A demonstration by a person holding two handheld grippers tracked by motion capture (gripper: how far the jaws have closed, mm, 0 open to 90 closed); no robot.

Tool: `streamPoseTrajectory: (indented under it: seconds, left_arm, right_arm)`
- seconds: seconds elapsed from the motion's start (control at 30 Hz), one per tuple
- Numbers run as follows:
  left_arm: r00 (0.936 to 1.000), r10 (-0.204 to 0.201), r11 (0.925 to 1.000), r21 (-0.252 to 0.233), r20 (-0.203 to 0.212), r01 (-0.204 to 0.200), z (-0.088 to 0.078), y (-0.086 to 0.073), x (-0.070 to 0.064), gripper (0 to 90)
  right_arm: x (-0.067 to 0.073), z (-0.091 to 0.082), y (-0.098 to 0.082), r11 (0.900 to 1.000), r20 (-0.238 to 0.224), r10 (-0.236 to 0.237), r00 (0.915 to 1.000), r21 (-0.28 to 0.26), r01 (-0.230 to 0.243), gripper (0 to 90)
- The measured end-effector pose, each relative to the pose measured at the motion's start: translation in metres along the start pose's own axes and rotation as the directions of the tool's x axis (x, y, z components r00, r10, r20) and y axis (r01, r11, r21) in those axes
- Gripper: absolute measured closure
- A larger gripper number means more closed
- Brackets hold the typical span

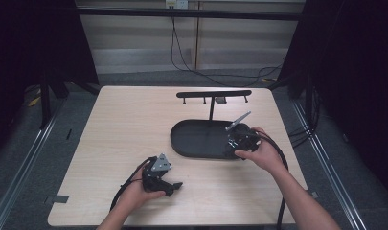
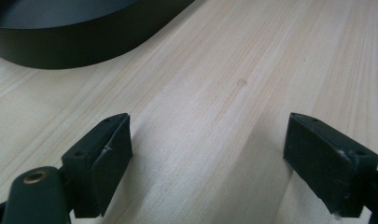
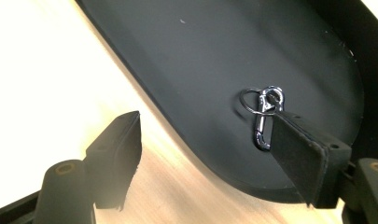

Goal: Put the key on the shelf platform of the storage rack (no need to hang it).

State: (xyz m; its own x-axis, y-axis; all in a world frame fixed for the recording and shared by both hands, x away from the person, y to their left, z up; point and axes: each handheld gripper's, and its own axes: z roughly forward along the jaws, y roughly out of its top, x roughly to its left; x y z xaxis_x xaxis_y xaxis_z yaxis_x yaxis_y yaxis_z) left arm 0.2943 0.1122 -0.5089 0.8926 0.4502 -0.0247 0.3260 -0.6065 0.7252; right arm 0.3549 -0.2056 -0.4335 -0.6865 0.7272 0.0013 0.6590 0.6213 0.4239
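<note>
A small silver clip [image 3: 263, 122] is lying inside the black tray [image 3: 214, 56], and in the right gripper view its long axis is running almost straight up and down the picture, ring end at the top, hook end pointing down toward the tray's near rim. It is showing as shiny metal: a slim snap hook with a round swivel eye, and a thin wire ring looping off to the upper left of that eye. The right gripper [image 1: 240, 136] is hovering over the tray's right end, jaws spread wide, one jaw over the bare counter [image 1: 129, 124] outside the rim and the other sitting just in front of the clip, covering part of its lower right; whether it is touching the clip I cannot tell. The left gripper [image 1: 168, 184] is resting low near the counter's front edge, well apart from the tray, its jaws also wide apart with nothing but wood grain between them. The tray is a long oval, its length running across the counter, with a low upright wall. Behind it a black rack [image 1: 213, 94] with a thin post and short pegs is standing. Plenty of open wood is lying to the left of the tray and between the two grippers.
</note>
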Motion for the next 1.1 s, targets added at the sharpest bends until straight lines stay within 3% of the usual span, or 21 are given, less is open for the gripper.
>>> streamPoseTrajectory:
  seconds: [0.57,1.1]
  left_arm:
    - [1.0,-0.002,1.0,-0.001,0.0,0.002,0.0,0.0,0.0,15.0]
    - [1.0,-0.002,1.0,0.0,0.0,0.002,0.0,0.0,0.0,15.0]
  right_arm:
    - [0.011,-0.018,-0.011,0.999,-0.021,-0.015,0.9997,-0.04,0.014,24.7]
    - [0.009,-0.025,-0.036,0.999,-0.021,-0.017,0.9996,-0.048,0.016,24.5]
